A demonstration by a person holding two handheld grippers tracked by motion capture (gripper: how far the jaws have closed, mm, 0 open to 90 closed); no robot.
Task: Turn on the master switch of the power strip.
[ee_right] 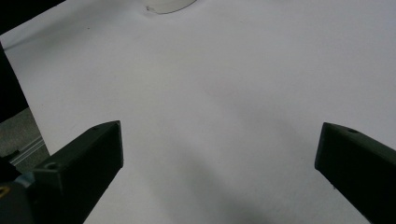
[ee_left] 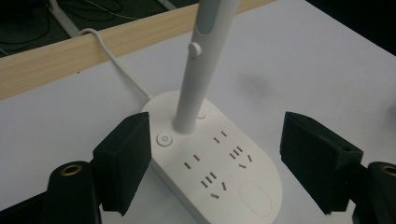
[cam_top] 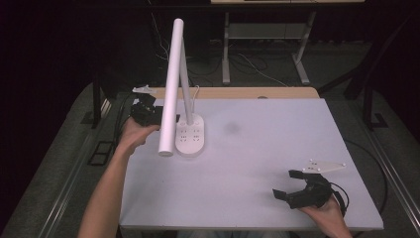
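So we've got a white desk lamp sitting at the far left of the table, and its base doubles as a power strip with a round power button next to the stem. The left gripper is right on it: in its own view the base lies dead ahead between the jaws, long axis running away from the stem toward the lower right, so the jaws straddle it across the short way. The jaws are spread with no pad pressing yet, though the left-hand pad sits just beside the rim near the button. Whether it's actually touching there we can't tell.

The right gripper is well apart, parked near the table's near right corner, jaws wide with nothing between them. So the left hand is clearly the one in play.

Our guess is the next bit is either pinching the base or nudging that button, and it all hangs on that left-hand pad lining up with it.

View differences: the high view gives us the whole lamp head hanging forward over the table but hides the left jaws behind it. The left gripper view shows the sockets, button and cord. The right gripper view is bare tabletop plus a sliver of the base at the top.
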